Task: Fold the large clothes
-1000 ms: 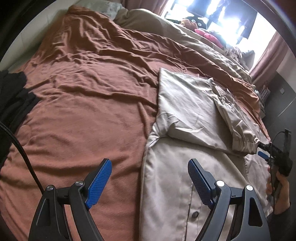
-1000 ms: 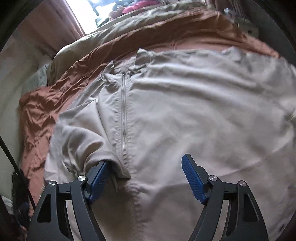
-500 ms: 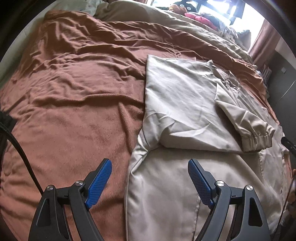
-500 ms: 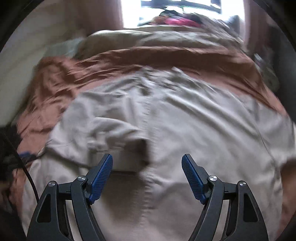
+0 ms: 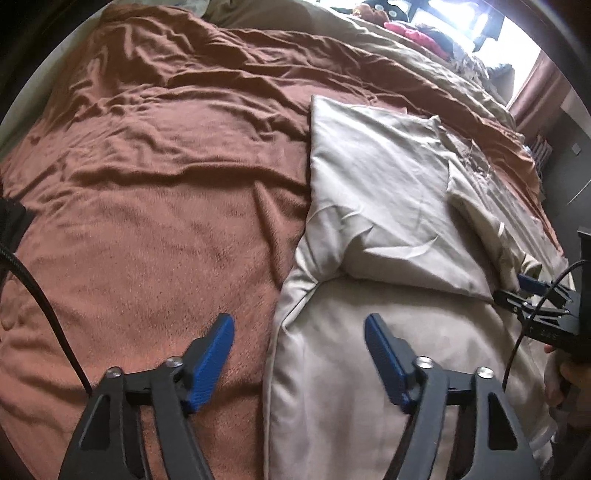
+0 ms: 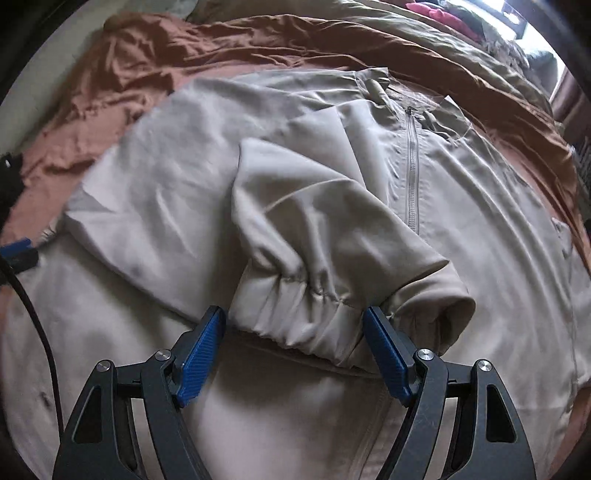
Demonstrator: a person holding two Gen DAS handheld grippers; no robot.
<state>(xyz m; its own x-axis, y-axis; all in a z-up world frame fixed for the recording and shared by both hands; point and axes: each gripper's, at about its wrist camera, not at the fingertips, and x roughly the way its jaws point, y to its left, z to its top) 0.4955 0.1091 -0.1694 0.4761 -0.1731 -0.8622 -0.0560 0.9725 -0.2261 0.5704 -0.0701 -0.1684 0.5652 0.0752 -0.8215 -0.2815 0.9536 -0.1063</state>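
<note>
A large beige zip jacket [image 5: 388, 206] lies front up on a brown blanket [image 5: 147, 184]. Its left side and sleeve are folded in over the chest. My left gripper [image 5: 299, 354] is open and empty, hovering over the jacket's left edge near the hem. My right gripper [image 6: 293, 350] is open, its blue pads on either side of the elastic sleeve cuff [image 6: 314, 295], which lies on the jacket front beside the zipper [image 6: 412, 173]. The right gripper also shows in the left wrist view [image 5: 532, 291] at the far right.
A beige duvet [image 5: 388, 48] lies bunched along the far side of the bed. Pink and dark items [image 5: 417, 35] sit by the bright window. A black garment [image 5: 11, 221] lies at the left edge, and a black cable [image 5: 44, 302] crosses the left side.
The right gripper has let go of the cuff and now stands open around it. The left gripper drifted slightly right along the jacket's left edge and stayed open.
</note>
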